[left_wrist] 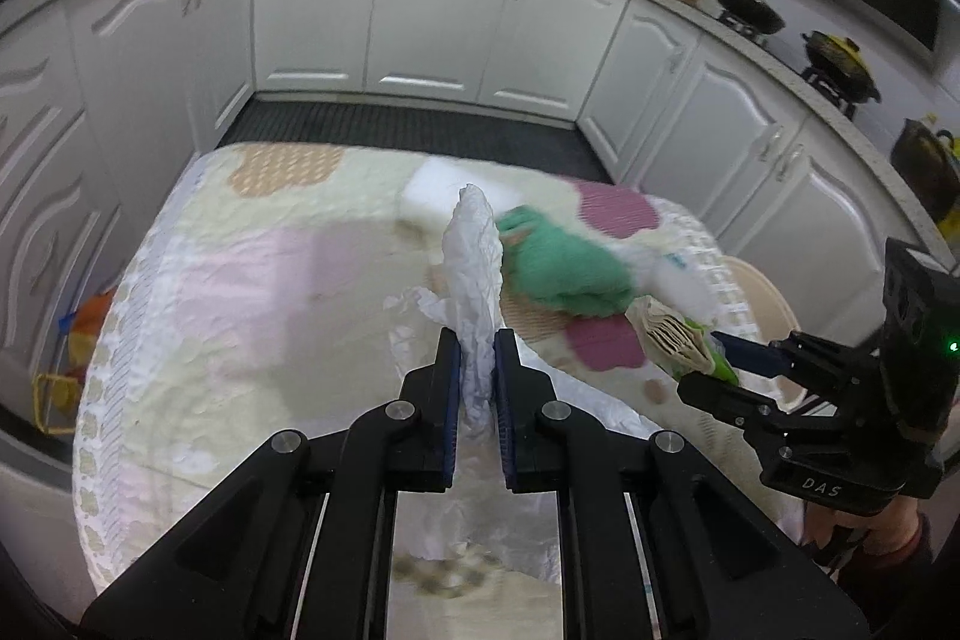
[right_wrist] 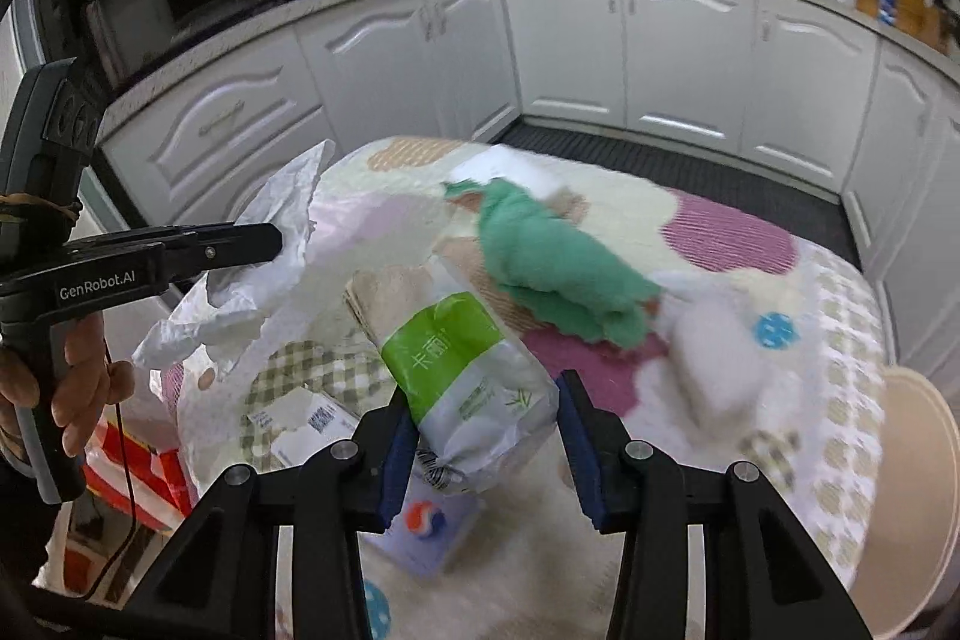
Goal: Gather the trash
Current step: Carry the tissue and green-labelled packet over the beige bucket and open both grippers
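Nearest, left gripper (left_wrist: pixel 478 340): jaws pinched almost closed on the rim of a white plastic bag (left_wrist: pixel 474 256), holding it up as the trash sack; I judge my job there is to keep that rim high and the mouth wide.

Right gripper (right_wrist: pixel 487 421): jaws partly open, a green-and-white tissue pack (right_wrist: pixel 468 376) between them; whether both pads bear on it I cannot tell, so I would firm the grip before travelling.

Below it, on the table (left_wrist: pixel 240 280): a small box with a round logo (right_wrist: pixel 423 520) and a printed paper slip (right_wrist: pixel 300 418), both uncollected.

Farther: green cloth (right_wrist: pixel 558 274), then white block (left_wrist: pixel 438 196).

Step advice: carry pack over bag mouth, lower, then release.
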{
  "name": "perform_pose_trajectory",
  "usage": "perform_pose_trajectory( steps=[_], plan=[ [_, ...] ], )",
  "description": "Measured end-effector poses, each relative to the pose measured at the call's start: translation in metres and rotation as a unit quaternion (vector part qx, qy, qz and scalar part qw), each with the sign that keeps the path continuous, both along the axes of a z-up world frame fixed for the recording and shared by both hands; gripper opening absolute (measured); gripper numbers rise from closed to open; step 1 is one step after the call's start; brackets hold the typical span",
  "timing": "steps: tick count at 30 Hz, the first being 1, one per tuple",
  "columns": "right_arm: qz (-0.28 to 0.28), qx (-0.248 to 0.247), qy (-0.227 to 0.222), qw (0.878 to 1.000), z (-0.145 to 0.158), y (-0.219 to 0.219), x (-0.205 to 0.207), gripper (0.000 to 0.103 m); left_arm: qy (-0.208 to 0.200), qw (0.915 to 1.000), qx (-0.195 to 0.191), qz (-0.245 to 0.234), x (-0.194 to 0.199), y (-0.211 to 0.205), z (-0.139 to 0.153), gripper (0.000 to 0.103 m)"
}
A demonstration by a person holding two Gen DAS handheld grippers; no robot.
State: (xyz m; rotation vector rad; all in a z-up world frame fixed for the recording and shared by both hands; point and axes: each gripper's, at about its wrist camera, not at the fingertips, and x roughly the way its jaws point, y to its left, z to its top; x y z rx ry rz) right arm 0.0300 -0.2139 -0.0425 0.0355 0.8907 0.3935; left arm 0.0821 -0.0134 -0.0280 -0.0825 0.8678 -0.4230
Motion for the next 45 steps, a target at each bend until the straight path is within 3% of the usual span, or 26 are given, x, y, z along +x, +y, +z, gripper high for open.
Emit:
perform_pose_trajectory(
  steps=[12, 25, 34, 45],
  plan=[
    [-0.115, -0.009, -0.010, 0.993, 0.014, -0.097, -0.039, 0.043, -0.034, 0.9953, 0.019, -0.089, -0.018, -0.108, 0.021, 0.008],
    [-0.219, -0.014, 0.004, 0.976, 0.005, -0.185, -0.069, 0.043, -0.041, 0.9846, 0.048, -0.163, -0.021, -0.215, 0.016, 0.008],
    [-0.277, 0.001, 0.016, 0.961, -0.005, -0.231, -0.082, 0.043, -0.036, 0.9790, 0.056, -0.193, -0.017, -0.271, 0.006, 0.008],
    [-0.313, 0.005, 0.029, 0.949, -0.017, -0.264, -0.085, 0.043, -0.023, 0.9757, 0.063, -0.209, -0.012, -0.312, -0.009, 0.008]
  ],
)
